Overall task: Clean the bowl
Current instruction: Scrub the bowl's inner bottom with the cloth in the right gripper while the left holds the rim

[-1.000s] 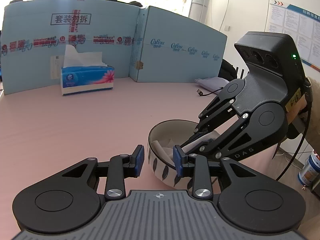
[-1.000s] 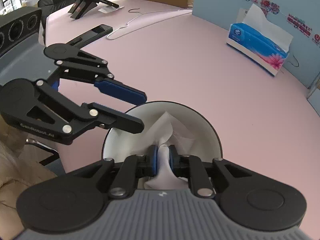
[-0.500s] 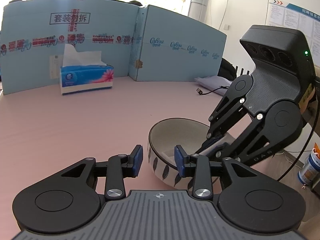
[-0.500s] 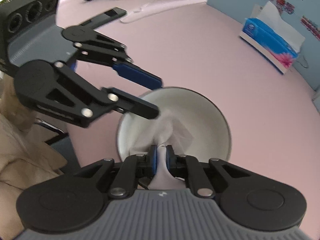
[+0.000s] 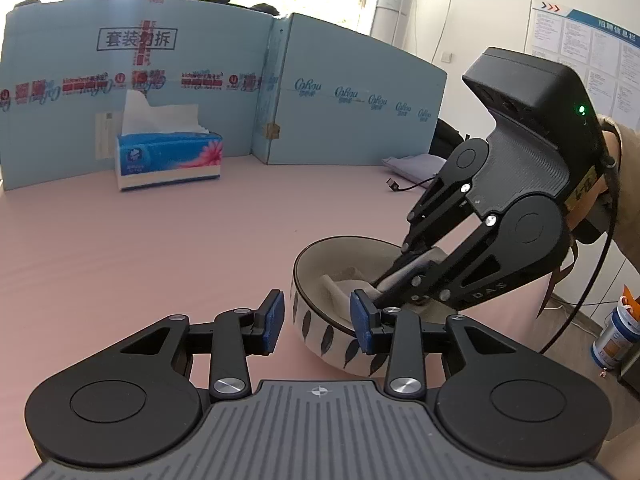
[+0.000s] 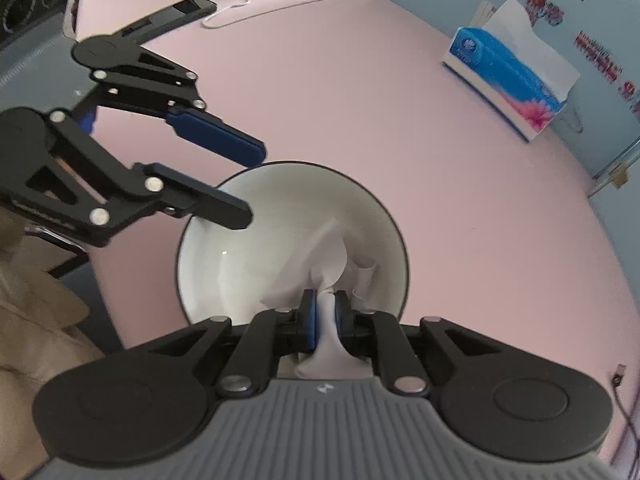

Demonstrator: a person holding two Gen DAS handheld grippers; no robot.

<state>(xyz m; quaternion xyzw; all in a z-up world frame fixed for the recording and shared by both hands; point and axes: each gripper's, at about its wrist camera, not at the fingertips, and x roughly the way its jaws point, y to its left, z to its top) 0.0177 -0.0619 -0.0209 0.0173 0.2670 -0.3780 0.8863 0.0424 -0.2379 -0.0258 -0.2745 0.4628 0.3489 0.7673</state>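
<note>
A white bowl [image 5: 320,336] with dark leaf marks on its outer wall sits on the pink table near the front edge; its white inside shows in the right wrist view [image 6: 240,264]. My right gripper [image 6: 325,314] is shut on a white tissue [image 6: 320,264] and presses it against the bowl's inside. In the left wrist view the right gripper [image 5: 394,280] reaches down into the bowl from the right. My left gripper [image 5: 318,314] is open, its jaws straddling the bowl's near rim, one finger outside and one inside. The left gripper [image 6: 252,182] also shows in the right wrist view.
A blue tissue box [image 5: 168,160] stands at the back by blue cardboard panels [image 5: 340,96]; it also shows in the right wrist view [image 6: 508,84]. A phone [image 6: 176,12] and a white hanger [image 6: 248,4] lie farther off. A cable [image 5: 404,186] lies at the right.
My right gripper has swept the tissue around inside the bowl, from one side toward the other. My left gripper has stayed at the rim, still open.
</note>
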